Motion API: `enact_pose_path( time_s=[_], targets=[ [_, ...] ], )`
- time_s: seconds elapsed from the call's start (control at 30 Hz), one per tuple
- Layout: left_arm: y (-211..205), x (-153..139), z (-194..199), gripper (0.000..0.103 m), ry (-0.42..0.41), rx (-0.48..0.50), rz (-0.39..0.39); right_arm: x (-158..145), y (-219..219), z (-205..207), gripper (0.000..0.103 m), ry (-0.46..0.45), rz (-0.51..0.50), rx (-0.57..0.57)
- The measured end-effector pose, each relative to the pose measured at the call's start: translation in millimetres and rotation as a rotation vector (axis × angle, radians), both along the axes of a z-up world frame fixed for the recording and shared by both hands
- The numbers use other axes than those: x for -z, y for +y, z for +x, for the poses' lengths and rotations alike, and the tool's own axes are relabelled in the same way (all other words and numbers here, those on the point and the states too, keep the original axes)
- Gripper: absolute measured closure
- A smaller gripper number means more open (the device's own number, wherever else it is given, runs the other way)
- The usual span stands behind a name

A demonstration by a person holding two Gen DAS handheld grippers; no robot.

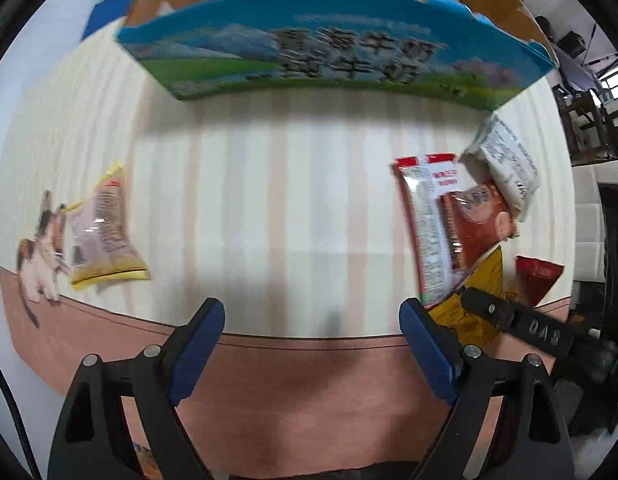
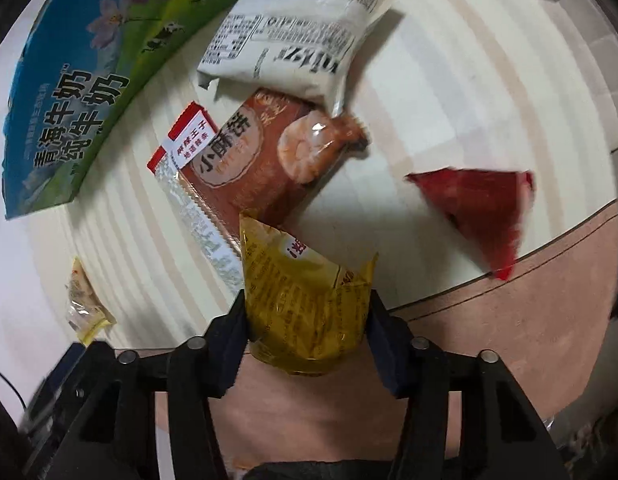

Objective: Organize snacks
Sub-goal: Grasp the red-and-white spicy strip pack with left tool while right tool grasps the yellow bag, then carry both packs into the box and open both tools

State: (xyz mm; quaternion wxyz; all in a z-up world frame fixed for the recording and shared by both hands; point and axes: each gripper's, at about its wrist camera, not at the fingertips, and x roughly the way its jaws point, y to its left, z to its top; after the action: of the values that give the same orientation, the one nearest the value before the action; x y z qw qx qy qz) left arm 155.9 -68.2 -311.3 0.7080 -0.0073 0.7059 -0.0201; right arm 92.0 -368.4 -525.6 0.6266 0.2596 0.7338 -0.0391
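Two grippers are at work over a striped counter (image 1: 269, 184) scattered with snack packets. The right gripper (image 2: 309, 336) has its fingers (image 2: 233, 332) pinched on a yellow packet (image 2: 305, 300), which sits at the near edge of a loose pile and bulges and crinkles between them. Just behind it lie a brown biscuit packet (image 2: 261, 160), a clear red-ended wrapper (image 2: 189, 184) beneath that, and a white packet (image 2: 293, 40) overlapping the brown one; a red triangular packet (image 2: 481, 208) lies apart to the right. The left gripper (image 1: 313, 340) hangs over a bare stretch of counter with its fingers (image 1: 197, 352) spread wide and nothing between them; another yellow packet (image 1: 105, 228) lies off to its left. The milk carton box (image 1: 309, 60) already holding snacks stands at the far side. These packets look light, soft and air-filled, with slick film likely to slip; taking hold across the middle, as here, or on a crimped end seal should hold best, with gentle pressure so any brittle contents are not crushed.
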Motion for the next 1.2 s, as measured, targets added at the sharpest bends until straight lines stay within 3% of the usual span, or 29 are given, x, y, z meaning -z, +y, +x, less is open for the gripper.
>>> enact_pose_path(
  time_s=[0.23, 0.37, 0.53, 0.67, 0.73, 0.83, 0.87, 1.0, 1.07, 1.2],
  targets=[
    [-52, 32, 20, 0.014, 0.076, 0.010, -0.079, -1, -54, -8, 0.048, 0.020, 0.017, 0.087],
    [-85, 54, 25, 0.015, 0.099, 0.069, -0.046, 4, -71, -4, 0.045, 0.057, 0.009, 0.077],
    [-105, 71, 21, 0.015, 0.113, 0.144, 0.023, -2, -95, -8, 0.029, 0.047, 0.017, 0.062],
    [-109, 81, 15, 0.014, 0.121, 0.143, 0.017, -10, -106, -10, 0.029, 0.041, 0.022, 0.056],
    [-109, 82, 14, 0.018, 0.111, 0.147, 0.014, -11, -115, -12, 0.029, 0.043, 0.047, 0.084],
    [-111, 77, 9, 0.037, 0.086, 0.152, 0.013, -4, -122, -15, 0.029, 0.070, 0.093, 0.131],
    [-109, 75, 6, 0.048, 0.083, 0.154, 0.012, -2, -117, -11, 0.029, 0.073, 0.105, 0.137],
    [-91, 72, -2, 0.053, 0.098, 0.119, -0.002, 11, -108, -10, 0.029, 0.093, 0.135, 0.159],
    [-80, 73, -8, 0.053, 0.105, 0.104, -0.001, 15, -97, -9, 0.042, 0.092, 0.124, 0.154],
    [-64, 75, -30, 0.053, 0.122, 0.089, 0.008, 12, -81, -8, 0.045, 0.068, 0.081, 0.099]
  ],
)
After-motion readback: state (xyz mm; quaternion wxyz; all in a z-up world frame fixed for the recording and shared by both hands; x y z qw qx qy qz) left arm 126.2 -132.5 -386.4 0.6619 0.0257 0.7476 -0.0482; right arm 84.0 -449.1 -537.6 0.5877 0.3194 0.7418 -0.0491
